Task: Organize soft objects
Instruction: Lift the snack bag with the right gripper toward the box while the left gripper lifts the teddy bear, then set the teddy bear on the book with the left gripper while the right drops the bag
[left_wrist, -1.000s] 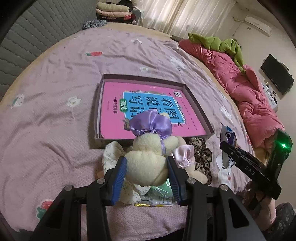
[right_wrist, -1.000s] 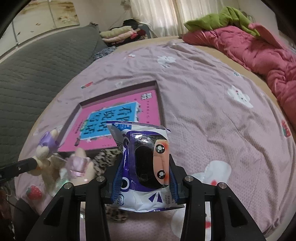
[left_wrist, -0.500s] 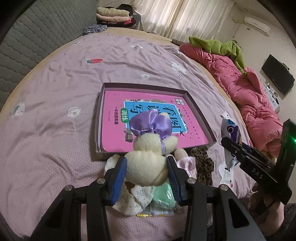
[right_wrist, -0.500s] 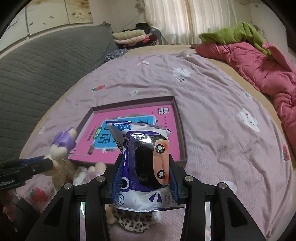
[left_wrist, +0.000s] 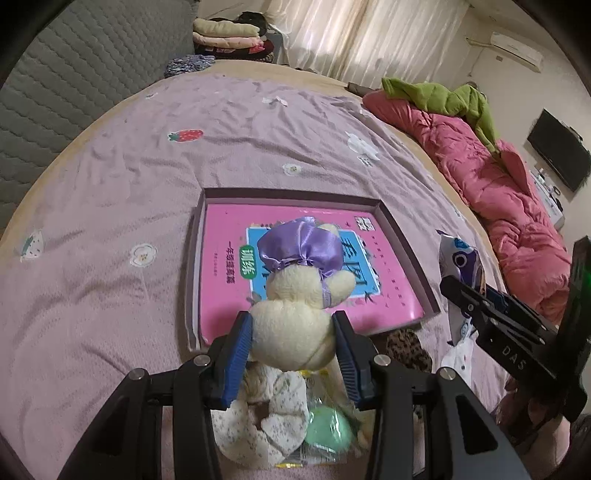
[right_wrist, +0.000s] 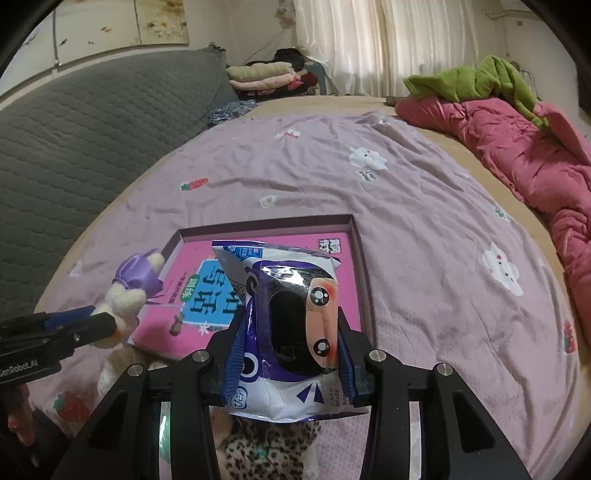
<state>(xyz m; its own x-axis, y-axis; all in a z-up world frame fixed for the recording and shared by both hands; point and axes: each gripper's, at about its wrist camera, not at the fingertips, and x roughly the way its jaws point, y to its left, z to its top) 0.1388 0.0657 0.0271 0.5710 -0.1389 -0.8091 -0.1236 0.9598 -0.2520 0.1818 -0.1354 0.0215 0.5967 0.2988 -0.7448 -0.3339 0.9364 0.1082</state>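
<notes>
My left gripper (left_wrist: 292, 334) is shut on a cream plush bunny (left_wrist: 295, 317) with a purple satin bow, held above the near edge of a shallow box (left_wrist: 402, 236) lined with a pink book. The bunny also shows in the right wrist view (right_wrist: 125, 295). My right gripper (right_wrist: 291, 350) is shut on a purple and white snack packet (right_wrist: 291, 314), held over the box's (right_wrist: 354, 258) near right corner. The packet shows in the left wrist view (left_wrist: 460, 266) at the right.
Below the grippers lie a floral cloth (left_wrist: 258, 417), a green packet (left_wrist: 328, 432) and a leopard-print cloth (right_wrist: 266, 446). A pink quilt (left_wrist: 498, 177) with a green garment (left_wrist: 443, 96) lies along the bed's right side. Folded clothes (left_wrist: 229, 33) are stacked at the far end.
Both grippers have risen and moved forward toward the box, carrying the bunny and the packet. The pile of soft things has dropped lower in both views.
</notes>
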